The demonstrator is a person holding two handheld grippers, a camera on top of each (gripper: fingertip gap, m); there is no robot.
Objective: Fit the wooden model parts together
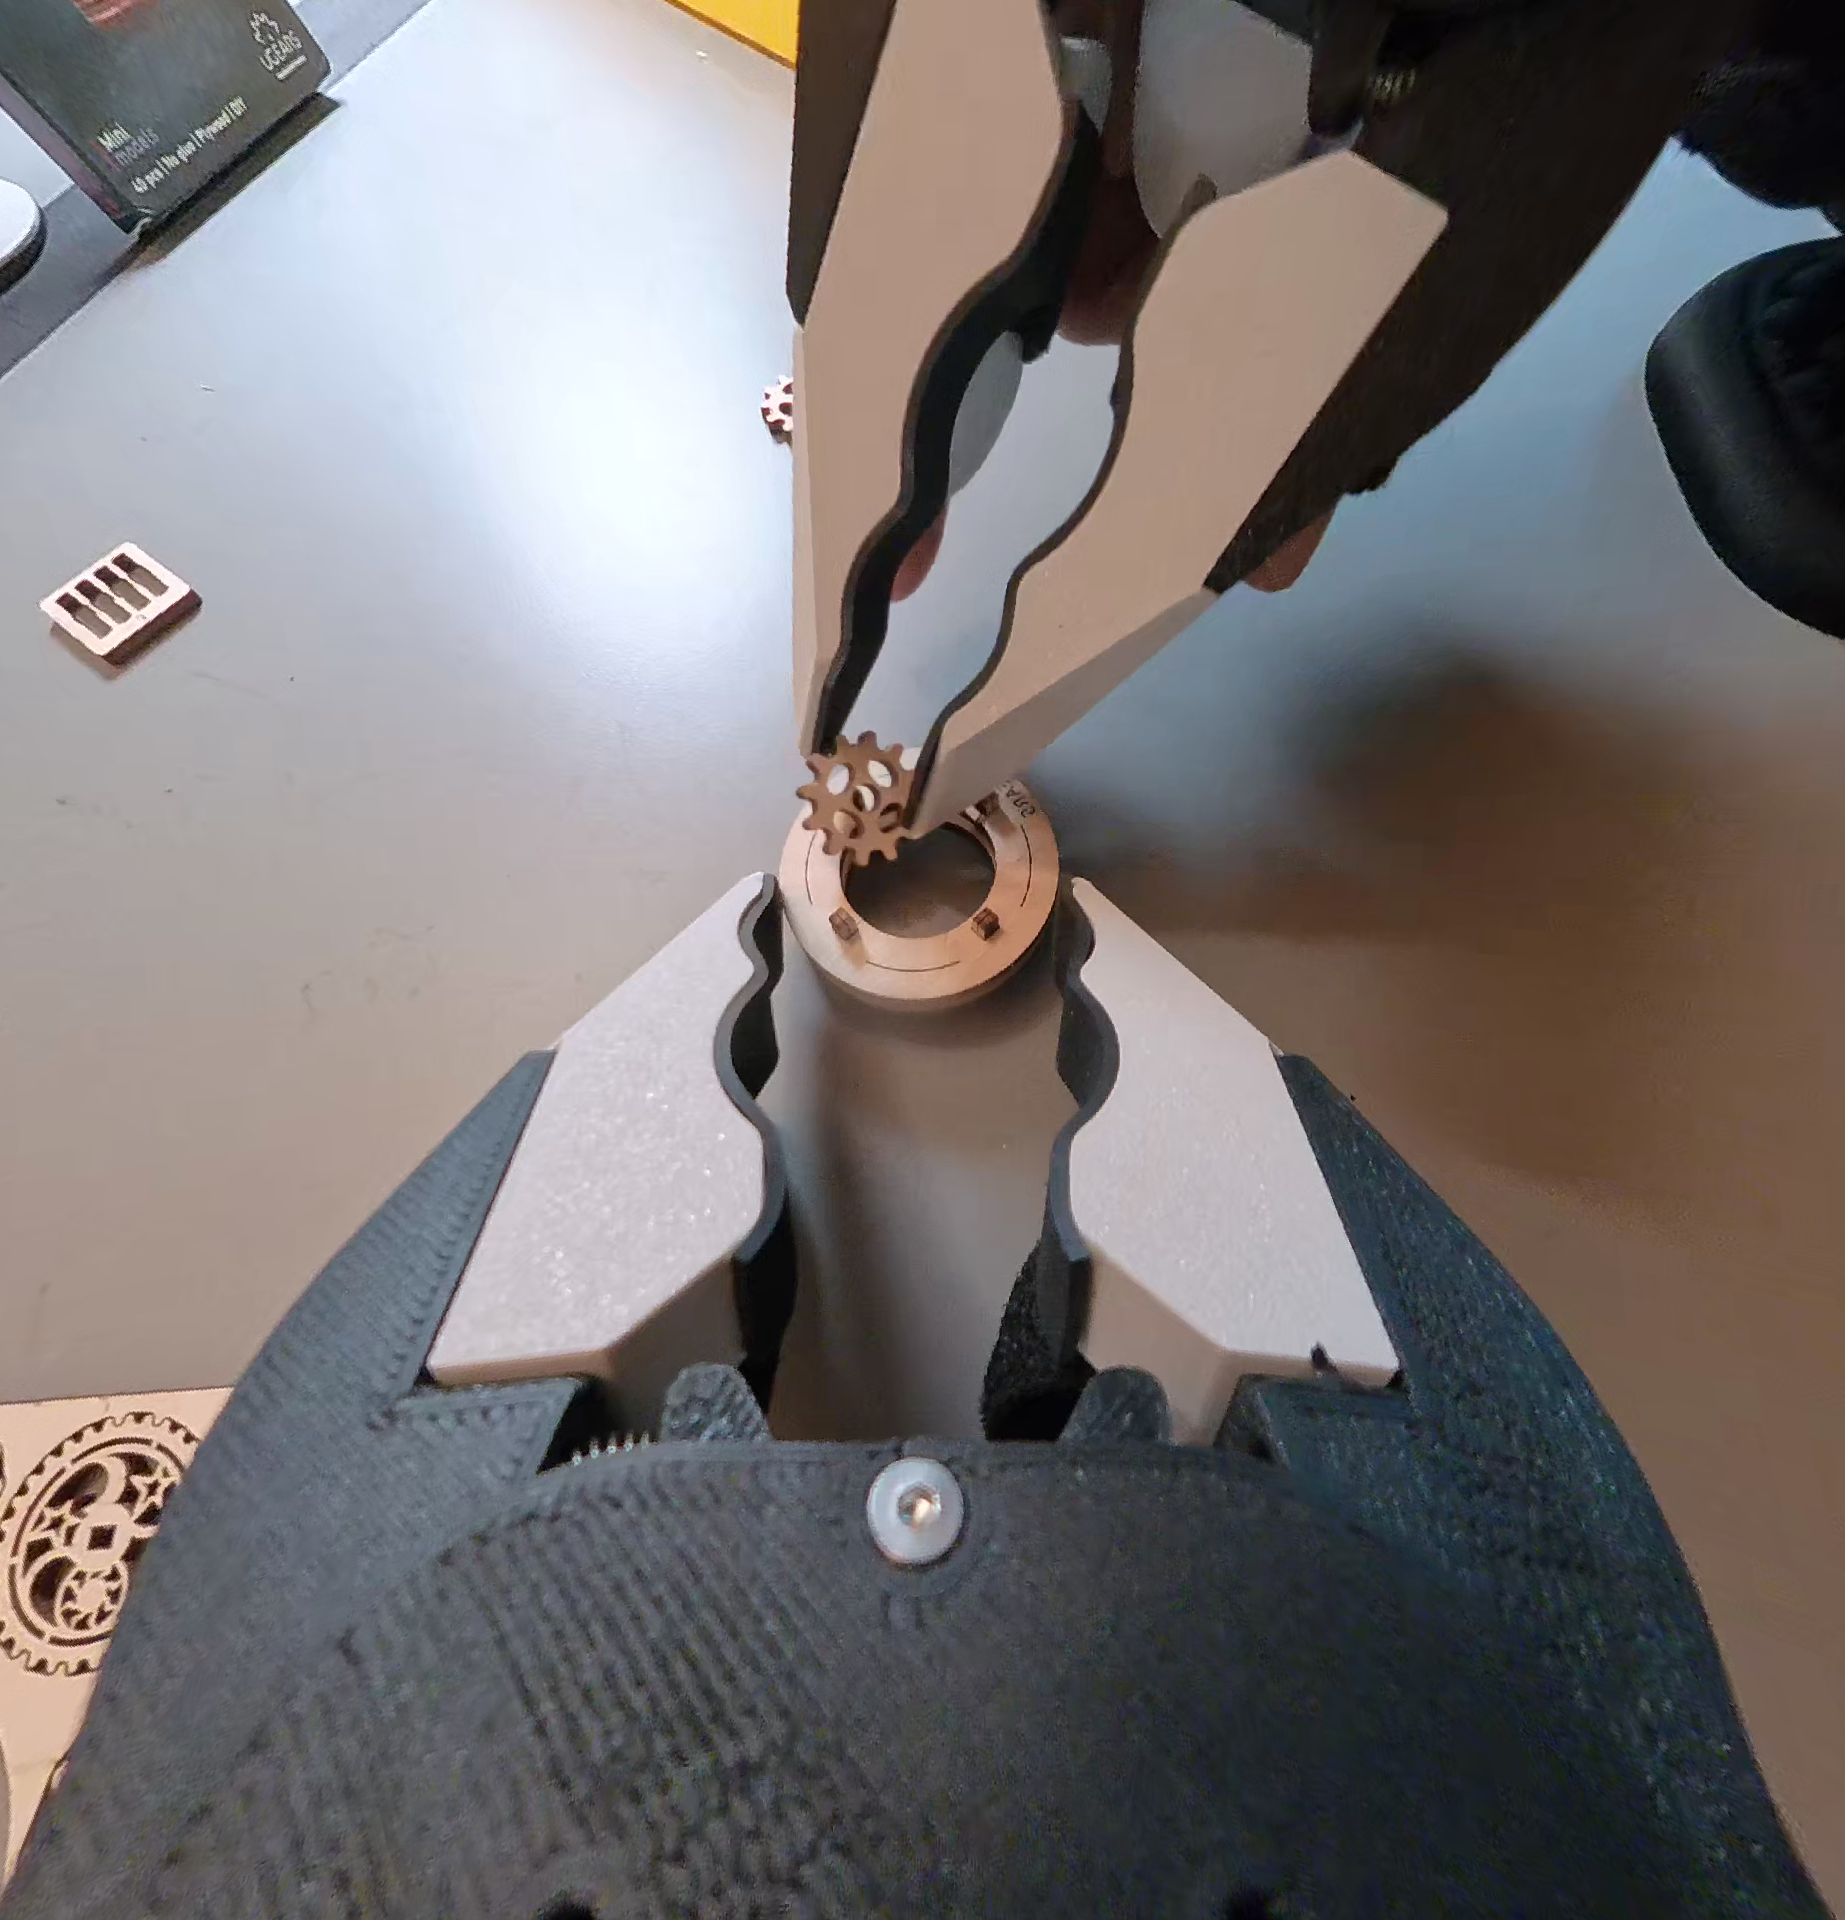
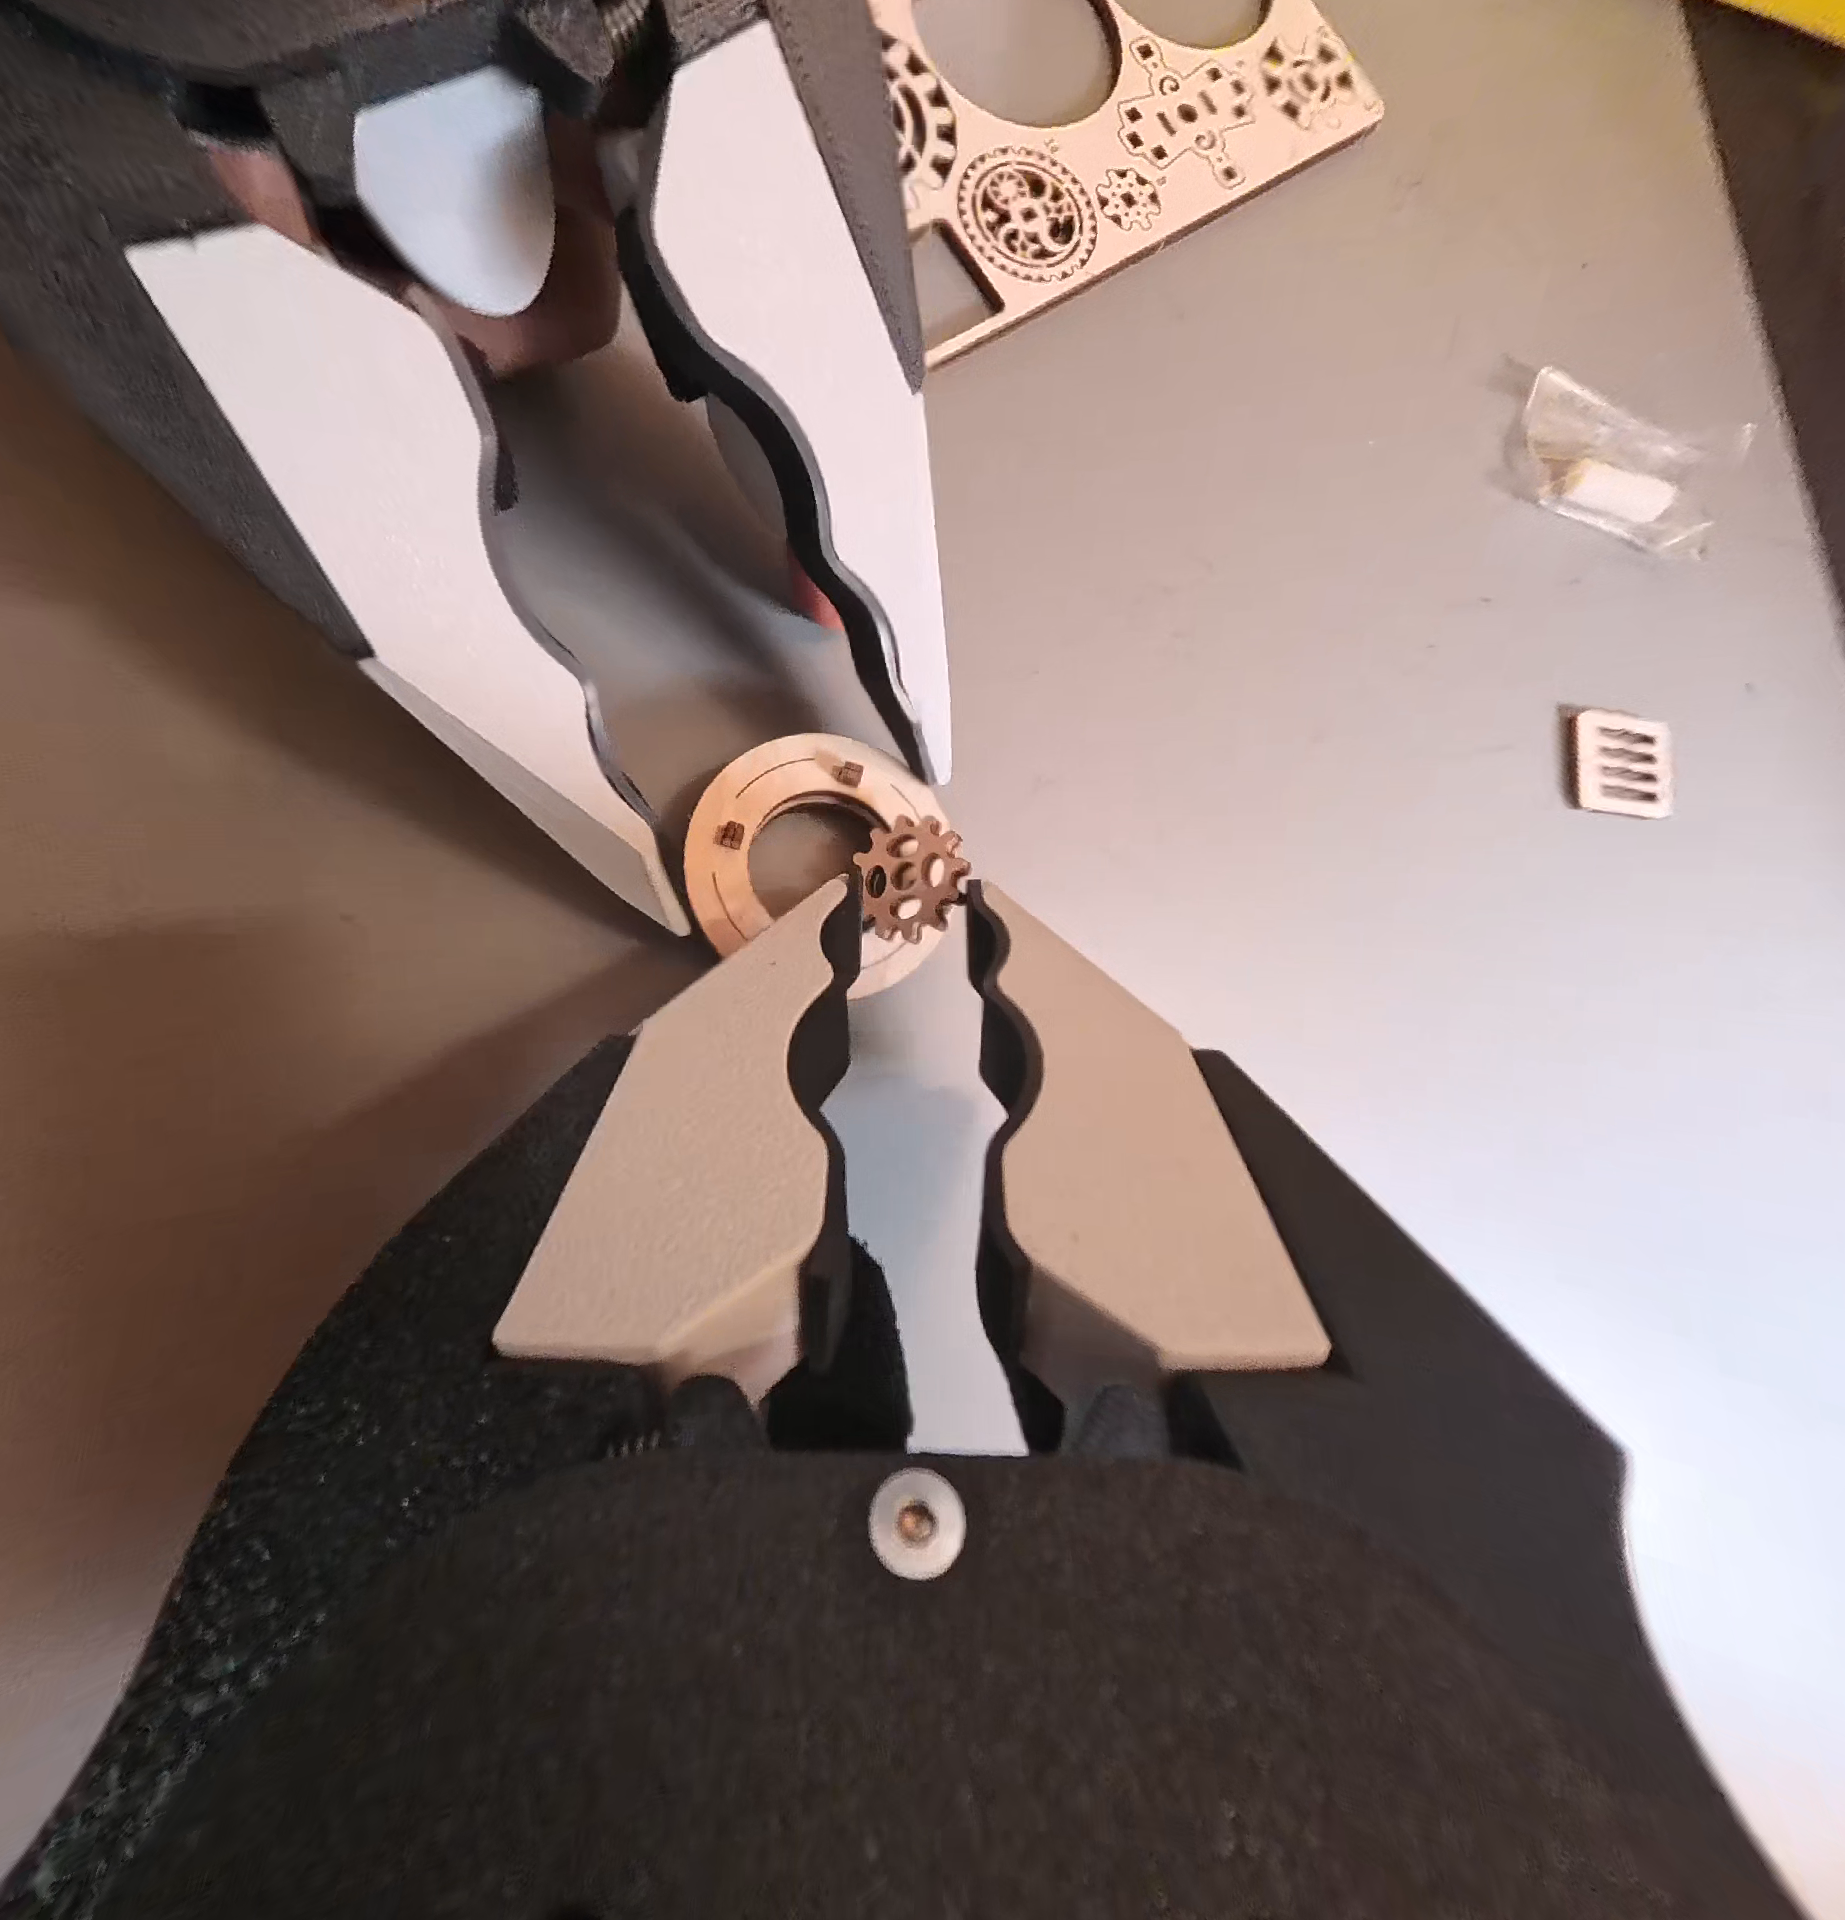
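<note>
One small brown toothed wooden gear (image 1: pixel 858 814), tilted with its face toward the left wrist camera, pinched at its edges by the right gripper (image 2: pixel 910 885) over one flat pale wooden ring (image 1: pixel 918 906) clasped by the left gripper (image 1: pixel 920 902) on the grey table (image 1: pixel 378 831).

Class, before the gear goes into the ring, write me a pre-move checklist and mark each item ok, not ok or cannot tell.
1. Right gripper grips the gear: ok, fingertips shut on its edges.
2. Left gripper steadies the ring: ok, fingers on both sides.
3. Ring lies flat on the table: ok.
4. Gear is over the ring's hole: not ok, it sits over the rim.
5. Gear is level with the ring: not ok, it is tilted.
6. Gear matches a seat inside: cannot tell.
</note>
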